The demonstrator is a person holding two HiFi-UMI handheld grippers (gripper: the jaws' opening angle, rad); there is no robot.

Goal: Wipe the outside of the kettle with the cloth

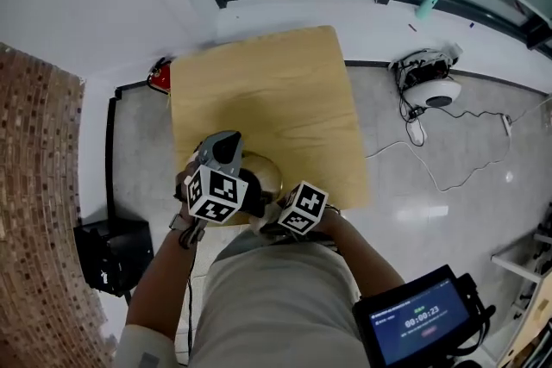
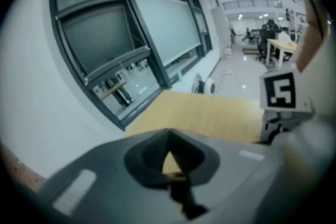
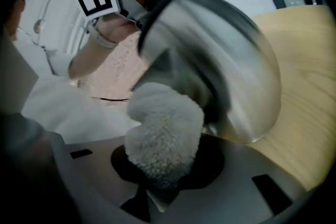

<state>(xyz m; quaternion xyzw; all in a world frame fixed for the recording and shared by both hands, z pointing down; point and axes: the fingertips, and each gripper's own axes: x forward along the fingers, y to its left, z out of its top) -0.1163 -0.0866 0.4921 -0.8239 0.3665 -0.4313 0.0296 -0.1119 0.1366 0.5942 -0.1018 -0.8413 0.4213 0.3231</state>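
While the left gripper [image 2: 177, 178] clamps the kettle [image 3: 226, 60] by its handle, the right gripper [image 3: 160, 191] — pinching the cloth [image 3: 165, 131] — presses it to the steel

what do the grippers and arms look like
Both grippers, left and right, have grey bodies, each carrying a cube with black-and-white square markers. The person wears a pale short-sleeved shirt and a band on the left wrist.
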